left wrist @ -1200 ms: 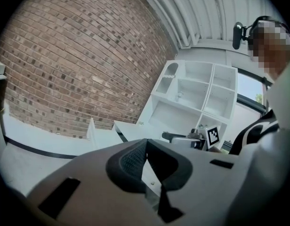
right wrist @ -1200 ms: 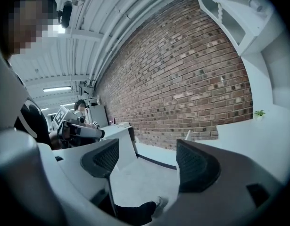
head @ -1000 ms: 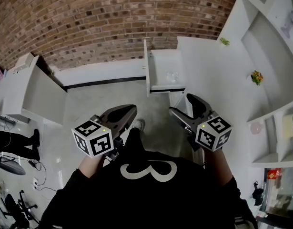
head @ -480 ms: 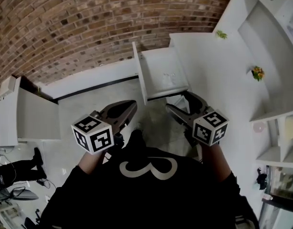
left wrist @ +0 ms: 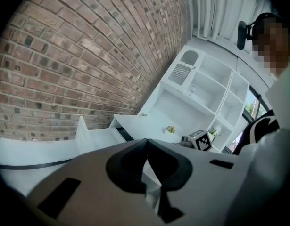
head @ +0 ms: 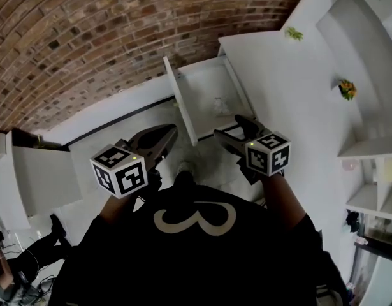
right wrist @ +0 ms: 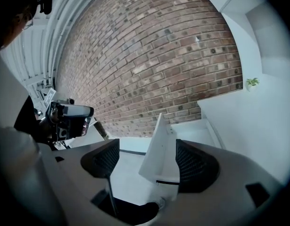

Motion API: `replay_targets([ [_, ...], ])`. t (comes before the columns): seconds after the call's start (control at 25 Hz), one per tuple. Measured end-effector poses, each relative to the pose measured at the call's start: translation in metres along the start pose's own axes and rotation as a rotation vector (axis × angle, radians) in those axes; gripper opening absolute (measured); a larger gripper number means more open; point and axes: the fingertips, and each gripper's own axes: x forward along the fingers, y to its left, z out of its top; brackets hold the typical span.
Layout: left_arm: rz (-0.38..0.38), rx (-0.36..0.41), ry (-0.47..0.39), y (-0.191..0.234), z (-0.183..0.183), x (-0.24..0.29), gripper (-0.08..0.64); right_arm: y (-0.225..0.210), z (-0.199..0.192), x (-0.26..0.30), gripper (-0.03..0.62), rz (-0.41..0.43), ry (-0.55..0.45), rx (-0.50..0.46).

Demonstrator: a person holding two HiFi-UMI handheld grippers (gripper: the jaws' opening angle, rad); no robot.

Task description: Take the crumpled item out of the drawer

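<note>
Clear crumpled item [head: 220, 104]: in white drawer [head: 181, 107], just beyond your right gripper [head: 226, 126].
Jaws: right apart, left gripper [head: 173, 130] closed, both empty.
Change: drawer nearer.

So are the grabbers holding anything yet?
No, nothing is held. The left gripper is shut on nothing, the right gripper is open and empty, and the crumpled item lies in the drawer.

Red-brown brick wall [head: 119, 37] across top. White skirting [head: 113, 106] at its foot, black strip beneath. Pale glossy floor [head: 106, 142] below. White surface [head: 291, 94] at right, small green plant [head: 294, 34] near far edge. White open shelving [head: 374, 62] beyond, orange-flowered plant [head: 347, 88] on shelf. White cabinet [head: 39, 177] at left.
</note>
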Motion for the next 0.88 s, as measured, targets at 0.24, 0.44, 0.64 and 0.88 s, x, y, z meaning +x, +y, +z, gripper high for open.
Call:
replay_targets([
  [0.24,-0.021,-0.018,0.053,0.042,0.008,0.023,0.003,-0.040,-0.016,0.050,0.359,-0.074,0.075,0.034],
  [0.44,-0.030,-0.016,0.080,0.070,0.016,0.044,0.003,-0.079,-0.034,0.092,0.354,-0.136,0.147,0.048],
  [0.64,-0.029,-0.027,0.109,0.089,0.020,0.058,0.003,-0.116,-0.056,0.130,0.348,-0.186,0.219,0.090],
  [0.88,-0.016,-0.026,0.128,0.112,0.029,0.071,0.003,-0.154,-0.076,0.163,0.342,-0.256,0.309,0.110],
])
